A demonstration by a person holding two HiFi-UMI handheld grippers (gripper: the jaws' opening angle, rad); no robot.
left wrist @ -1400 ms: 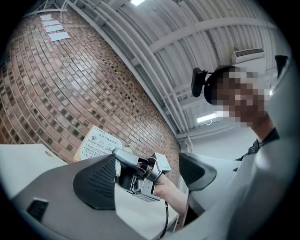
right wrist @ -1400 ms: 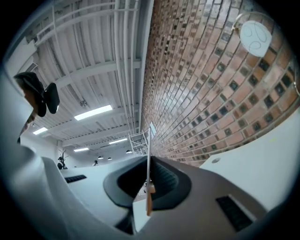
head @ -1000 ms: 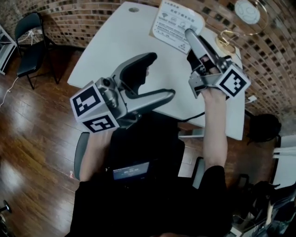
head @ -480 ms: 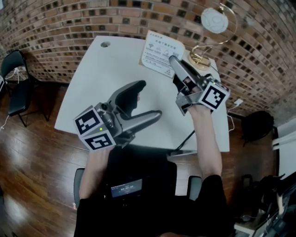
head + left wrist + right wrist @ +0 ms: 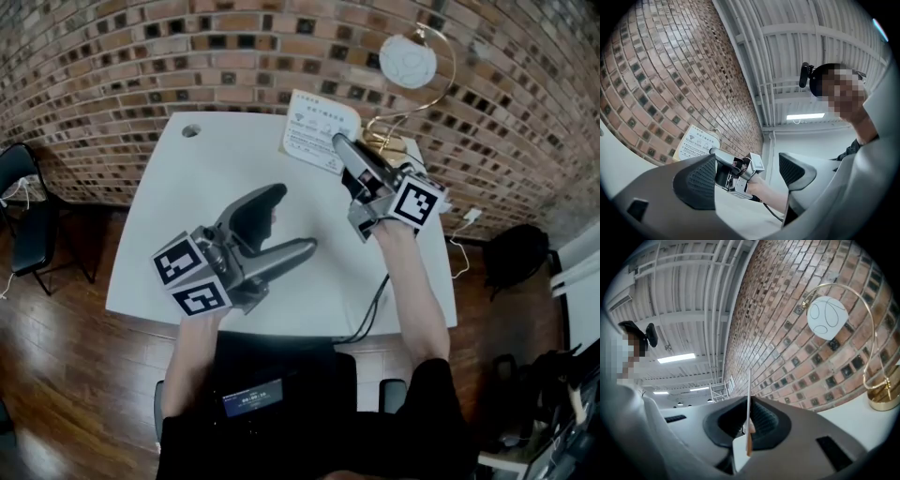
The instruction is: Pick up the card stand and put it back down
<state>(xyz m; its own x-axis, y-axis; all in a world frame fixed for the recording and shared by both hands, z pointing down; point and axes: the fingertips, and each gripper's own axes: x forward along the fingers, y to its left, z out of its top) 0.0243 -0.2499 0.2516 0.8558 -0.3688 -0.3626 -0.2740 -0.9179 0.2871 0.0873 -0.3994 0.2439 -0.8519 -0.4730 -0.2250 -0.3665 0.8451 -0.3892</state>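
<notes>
Card stand [image 5: 319, 131] clamped in right gripper [image 5: 343, 148], judged lifted; left gripper [image 5: 289, 223] gapes empty. Next: lower squarely onto table [image 5: 187, 225], then release.

The head view is looking steeply down over the white table [image 5: 216, 159], left gripper [image 5: 292, 220] and right gripper [image 5: 339, 142]. The left gripper view is sitting low, facing up across the table at the right gripper. The right gripper view is tilting upward, sharing the brick wall [image 5: 797, 310] and globe lamp [image 5: 827, 317] with the head view.
</notes>
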